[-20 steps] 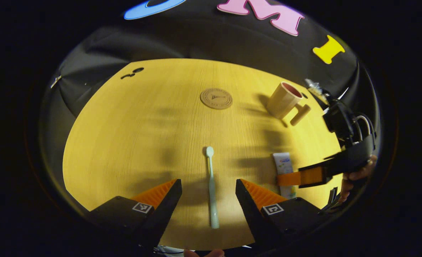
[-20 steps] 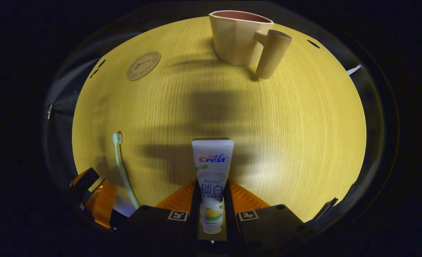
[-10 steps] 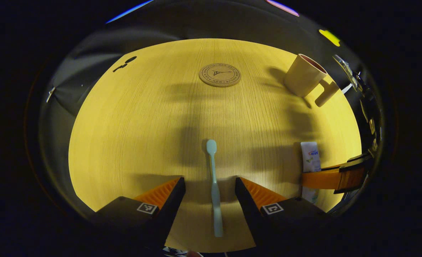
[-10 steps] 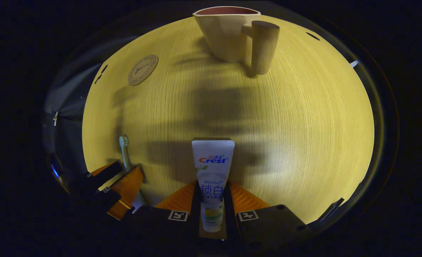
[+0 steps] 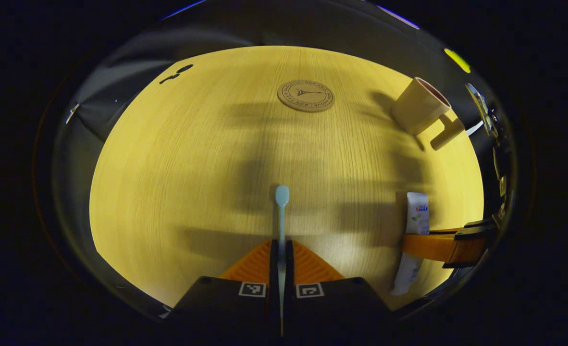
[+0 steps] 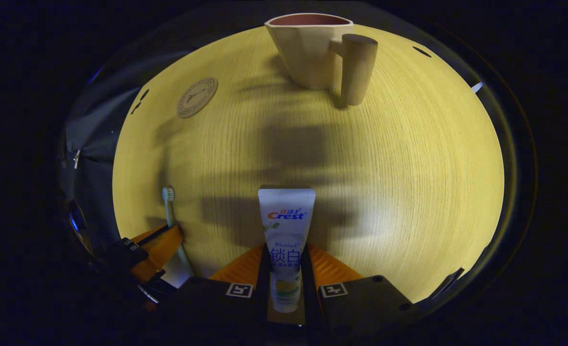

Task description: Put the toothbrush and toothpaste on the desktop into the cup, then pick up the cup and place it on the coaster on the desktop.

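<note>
A pale blue toothbrush [image 5: 281, 211] lies on the wooden desktop [image 5: 192, 158], head pointing away, and my left gripper [image 5: 281, 250] is shut on its handle. My right gripper [image 6: 286, 254] is shut on a white toothpaste tube [image 6: 286, 216], whose flat end points forward. The beige cup [image 6: 313, 50] with a thick cylindrical handle stands upright at the far side, ahead of the right gripper; it sits at the far right in the left gripper view [image 5: 419, 106]. The round coaster [image 5: 306, 95] lies far ahead of the left gripper. The right gripper [image 5: 445, 245] with the tube [image 5: 417, 216] shows at the right of the left gripper view.
The left gripper [image 6: 156, 245] with the toothbrush [image 6: 169, 206] sits at the lower left of the right gripper view. The coaster [image 6: 197, 97] lies at the far left there. Dark slots [image 5: 176, 74] mark the far left corner of the desktop. Black cloth surrounds the table.
My left gripper has closed its fingers onto the toothbrush handle; a second ago they stood wide apart on either side of it. The right gripper has kept its hold on the toothpaste.
</note>
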